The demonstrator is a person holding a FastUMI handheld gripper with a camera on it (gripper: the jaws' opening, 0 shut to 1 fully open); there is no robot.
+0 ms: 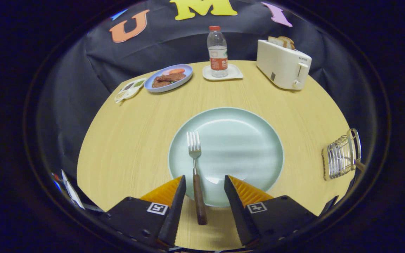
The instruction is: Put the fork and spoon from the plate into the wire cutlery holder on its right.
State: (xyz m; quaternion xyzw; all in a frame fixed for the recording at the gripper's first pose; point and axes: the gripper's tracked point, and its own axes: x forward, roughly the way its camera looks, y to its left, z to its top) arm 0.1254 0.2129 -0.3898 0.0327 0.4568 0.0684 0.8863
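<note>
- gripper view: gripper point(204, 184) open, fingers spread wide, nothing held.
- fork point(196, 175) lies on the left part of the pale green plate point(244, 140); tines point far, wooden handle runs near, over the plate's near rim onto the table point(135, 133).
- handle sits between the fingers, closer to the left one; long axis runs approx along the fingers' line, near-to-far.
- wire cutlery holder point(341, 156) stands right of the plate, well apart; a wooden handle seems to stick out of it, can't tell if it's the spoon.
- judgement: fork grab looks next, closing across the handle.

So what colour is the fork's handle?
Dark brown, wood-like; the fork shows best in the gripper view.
</note>
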